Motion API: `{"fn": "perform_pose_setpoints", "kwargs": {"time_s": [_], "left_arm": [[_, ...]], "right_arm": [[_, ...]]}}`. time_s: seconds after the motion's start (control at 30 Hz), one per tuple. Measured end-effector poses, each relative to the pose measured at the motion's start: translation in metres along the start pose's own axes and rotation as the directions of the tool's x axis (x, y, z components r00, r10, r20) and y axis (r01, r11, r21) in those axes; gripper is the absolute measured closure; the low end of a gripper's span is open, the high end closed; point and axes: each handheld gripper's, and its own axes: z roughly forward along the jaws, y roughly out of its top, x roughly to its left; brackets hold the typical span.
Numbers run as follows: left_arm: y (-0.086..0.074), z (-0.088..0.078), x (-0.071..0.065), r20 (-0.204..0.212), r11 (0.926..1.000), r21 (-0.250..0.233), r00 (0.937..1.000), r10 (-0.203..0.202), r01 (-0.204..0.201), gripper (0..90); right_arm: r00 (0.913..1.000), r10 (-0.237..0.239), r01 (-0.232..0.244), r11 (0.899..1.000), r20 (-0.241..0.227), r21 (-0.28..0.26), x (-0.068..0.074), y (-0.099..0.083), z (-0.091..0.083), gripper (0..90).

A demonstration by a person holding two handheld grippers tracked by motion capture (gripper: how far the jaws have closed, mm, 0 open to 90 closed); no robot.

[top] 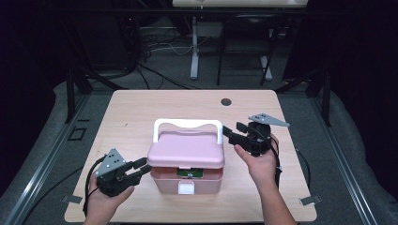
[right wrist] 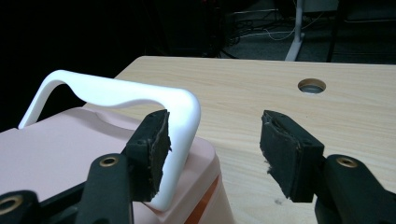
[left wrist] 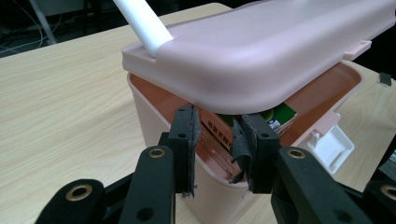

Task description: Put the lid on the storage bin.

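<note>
A pink box (top: pixel 187 182) with a white handle (top: pixel 187 123) stands on the table's near half. Its lid (top: pixel 185 150) sits ajar above the body, and a green carton (top: pixel 190 173) shows in the gap. My left gripper (top: pixel 143 168) is at the box's left side, just under the lid's edge. In the left gripper view its jaws (left wrist: pixel 217 126) stand apart at the box's rim (left wrist: pixel 154 112), below the lid (left wrist: pixel 261 51), with the carton (left wrist: pixel 280 116) behind them. My right gripper (top: pixel 233 130) is open at the handle's right end; the handle (right wrist: pixel 184 135) stands beside its left pad.
A white latch (top: pixel 186 188) hangs loose at the box's front. A round cable hole (top: pixel 226 101) lies in the wooden table (top: pixel 141 108) behind the box. Beyond the table are desk legs and cables on the floor.
</note>
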Motion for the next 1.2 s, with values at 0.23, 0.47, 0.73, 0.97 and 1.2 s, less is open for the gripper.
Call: {"fn": "perform_pose_setpoints", "kwargs": {"time_s": [0.23,0.47,0.73,0.97,1.2], "left_arm": [[-0.008,0.002,-0.002,0.003,0.9999,0.016,1.0,0.004,-0.004,69.3],[-0.014,0.004,-0.002,0.007,0.9996,0.026,1.0,-0.006,0.006,69.3],[-0.019,0.004,-0.001,0.007,0.9993,0.035,0.9999,-0.016,0.015,69.3],[-0.023,0.005,-0.001,0.009,0.9987,0.048,0.9998,-0.017,0.017,69.3],[-0.025,0.004,-0.001,0.009,0.998,0.061,0.9998,-0.019,0.019,69.3]], "right_arm": [[1.0,-0.005,0.005,1.0,-0.006,0.006,0.001,0.0,0.001,41.7],[1.0,-0.007,0.007,1.0,-0.006,0.004,0.001,0.0,0.001,41.7],[1.0,-0.006,0.006,1.0,-0.005,0.005,0.001,-0.001,0.001,41.7],[1.0,-0.003,0.003,1.0,-0.003,0.003,0.0,-0.001,0.001,41.7],[1.0,-0.005,0.005,1.0,-0.004,0.004,0.001,-0.001,0.001,41.7]]}}
